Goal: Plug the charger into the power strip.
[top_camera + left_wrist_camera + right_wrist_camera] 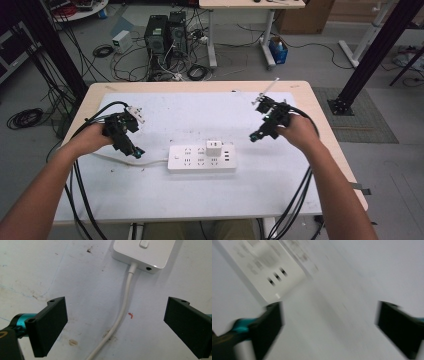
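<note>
On my far left, a black frame post and loose cables stand on the grey floor. The wooden bench carries a white, stained mat. My left gripper hangs over the mat's left part, its fingers spread wide with nothing between them; in the left gripper view the white cord runs up between them into the power strip's end. The power strip lies flat at the mat's middle with a white adapter plugged into its top side. Behind the bench I see two computer towers amid tangled wires. My right gripper hovers just right of the strip, fingers wide apart and empty; its view is blurred. A cardboard box sits further right.
</note>
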